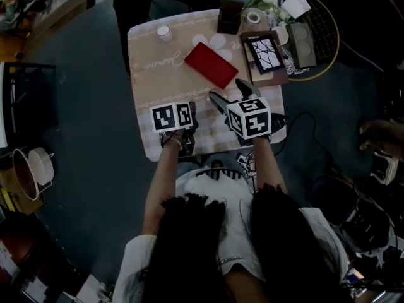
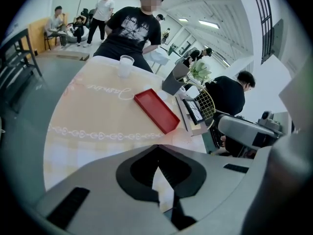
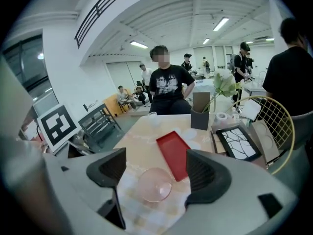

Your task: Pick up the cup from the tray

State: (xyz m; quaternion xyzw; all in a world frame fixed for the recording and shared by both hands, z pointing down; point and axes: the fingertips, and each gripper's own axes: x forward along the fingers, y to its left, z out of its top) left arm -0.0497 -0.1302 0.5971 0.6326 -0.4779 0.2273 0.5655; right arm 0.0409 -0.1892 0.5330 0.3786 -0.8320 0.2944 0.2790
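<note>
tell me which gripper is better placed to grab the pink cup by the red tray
The right gripper: open, with the pink cup lined up just ahead between its jaws. The left gripper is shut.

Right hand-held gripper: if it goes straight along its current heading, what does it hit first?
Probably the clear pinkish dish on the tablecloth, centred between the right hand-held gripper's open jaws. The red tray lies just beyond it. Depth is uncertain.

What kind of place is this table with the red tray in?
Probably a large shared workspace or studio rather than a home: a high white ceiling with strip lights, several people sitting and standing behind, and a small cloth-covered table.
</note>
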